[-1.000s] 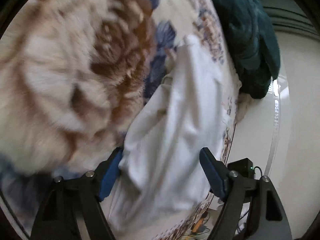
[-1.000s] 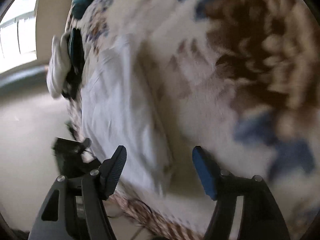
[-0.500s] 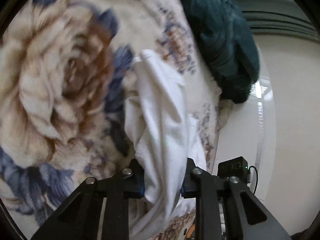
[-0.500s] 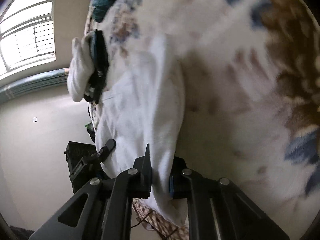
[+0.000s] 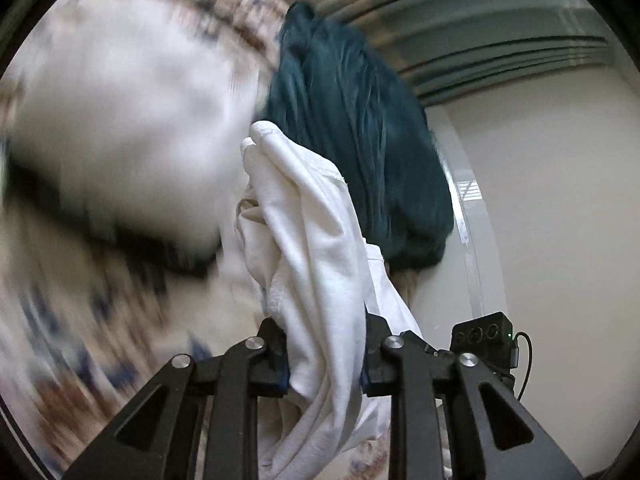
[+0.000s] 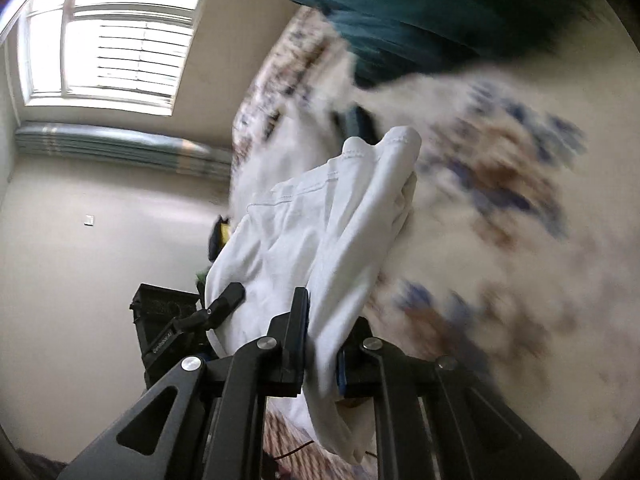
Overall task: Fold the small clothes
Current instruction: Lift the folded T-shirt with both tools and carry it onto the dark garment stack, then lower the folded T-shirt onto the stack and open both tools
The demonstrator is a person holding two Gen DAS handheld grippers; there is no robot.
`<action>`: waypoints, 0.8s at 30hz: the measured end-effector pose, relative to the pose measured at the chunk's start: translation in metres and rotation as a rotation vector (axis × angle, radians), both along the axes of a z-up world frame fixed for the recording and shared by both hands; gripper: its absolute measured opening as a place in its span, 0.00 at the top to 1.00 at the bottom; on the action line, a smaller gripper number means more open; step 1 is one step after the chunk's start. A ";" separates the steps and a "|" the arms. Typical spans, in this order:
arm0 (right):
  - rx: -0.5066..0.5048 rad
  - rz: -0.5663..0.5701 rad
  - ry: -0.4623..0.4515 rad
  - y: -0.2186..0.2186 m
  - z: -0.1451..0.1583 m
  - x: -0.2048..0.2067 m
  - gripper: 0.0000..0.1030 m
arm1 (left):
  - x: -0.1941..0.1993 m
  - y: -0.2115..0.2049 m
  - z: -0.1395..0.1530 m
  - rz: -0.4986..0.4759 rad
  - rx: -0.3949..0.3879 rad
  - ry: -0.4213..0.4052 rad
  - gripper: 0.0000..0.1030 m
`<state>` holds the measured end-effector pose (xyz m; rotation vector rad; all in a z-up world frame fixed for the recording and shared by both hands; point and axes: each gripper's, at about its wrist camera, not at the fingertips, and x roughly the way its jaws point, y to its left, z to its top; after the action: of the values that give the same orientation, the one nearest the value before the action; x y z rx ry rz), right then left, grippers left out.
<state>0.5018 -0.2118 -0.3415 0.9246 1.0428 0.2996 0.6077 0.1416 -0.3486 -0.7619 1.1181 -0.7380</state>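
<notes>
A small white garment is bunched and lifted off the flowered blanket. My left gripper is shut on one part of it. The garment also shows in the right wrist view, where my right gripper is shut on another part of it. The cloth hangs in folds between and below the fingers. The blanket in the right wrist view is blurred by motion.
A dark teal garment lies heaped on the blanket's far edge, close behind the white one, and shows in the right wrist view too. A black box with a cable stands below the bed edge. A window and wall lie beyond.
Both grippers closed on the white garment from open, then lifted it off the blanket and swung it up toward the teal garment.
</notes>
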 end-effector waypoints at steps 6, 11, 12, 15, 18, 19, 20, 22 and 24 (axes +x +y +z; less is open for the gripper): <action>0.017 -0.022 -0.078 0.077 -0.006 0.153 0.89 | 0.130 0.060 0.014 0.016 0.108 -0.069 0.80; -0.007 0.001 -0.012 0.121 -0.058 0.230 0.89 | 0.187 0.090 -0.029 0.043 0.223 -0.016 0.79; -0.021 0.005 0.006 0.126 -0.069 0.238 0.89 | 0.192 0.091 -0.040 0.042 0.241 0.005 0.77; -0.117 0.029 0.042 0.134 -0.084 0.249 0.89 | 0.192 0.093 -0.057 0.043 0.266 0.034 0.68; -0.233 0.066 0.074 0.134 -0.085 0.247 0.88 | 0.185 0.099 -0.056 0.044 0.303 0.061 0.63; -0.312 0.069 0.095 0.136 -0.078 0.249 0.87 | 0.180 0.100 -0.050 0.051 0.328 0.060 0.63; -0.370 0.058 0.105 0.137 -0.072 0.249 0.81 | 0.176 0.101 -0.043 0.064 0.366 0.053 0.63; -0.464 0.027 0.080 0.136 -0.050 0.235 0.80 | 0.161 0.095 -0.020 0.090 0.431 -0.007 0.63; -0.514 -0.005 0.020 0.143 -0.027 0.225 0.72 | 0.142 0.081 -0.002 0.092 0.526 -0.066 0.60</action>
<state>0.7269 -0.0691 -0.3682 0.4672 1.0674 0.0109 0.7496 0.2228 -0.3511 -0.3366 1.1421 -0.3603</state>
